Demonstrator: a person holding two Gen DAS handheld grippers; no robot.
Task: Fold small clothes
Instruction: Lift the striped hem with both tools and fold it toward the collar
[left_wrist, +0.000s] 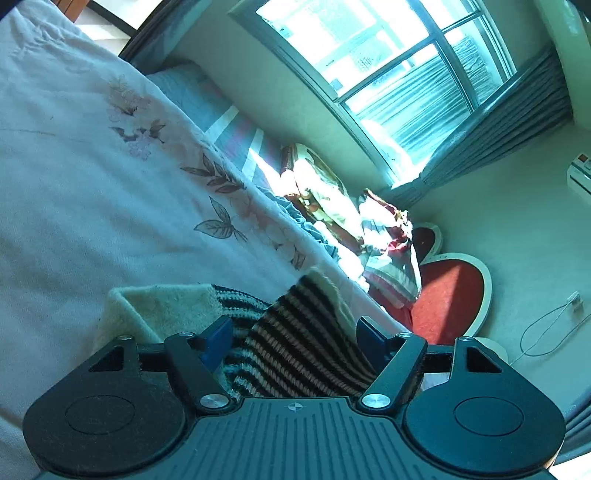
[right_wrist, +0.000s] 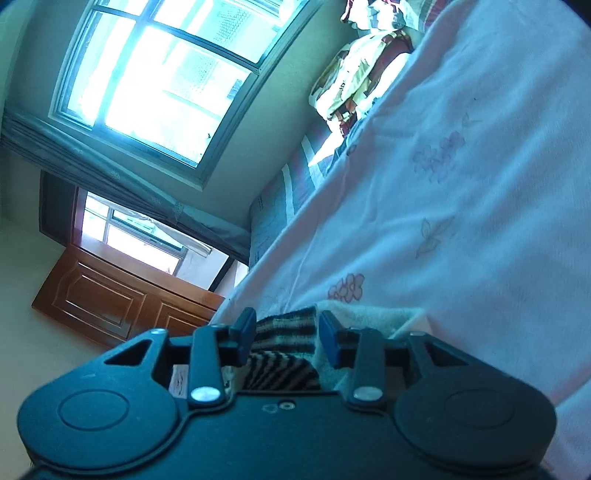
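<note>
The striped brown-and-black knitted garment with cream fleece lining (left_wrist: 295, 354) lies on the white floral bedspread (left_wrist: 92, 184) at lower centre. Left tongs (left_wrist: 293, 341) and right tongs (right_wrist: 286, 338) both gape, cloth between them, ungripped. Withdraw straight back; snagging would undo the fold.

A floral bedspread (left_wrist: 92, 177), a window (left_wrist: 388, 62) and a red heart-shaped headboard (left_wrist: 450, 295).

Both wrist views look close along bedspread (left_wrist: 92, 192) toward window (right_wrist: 155, 85).
</note>
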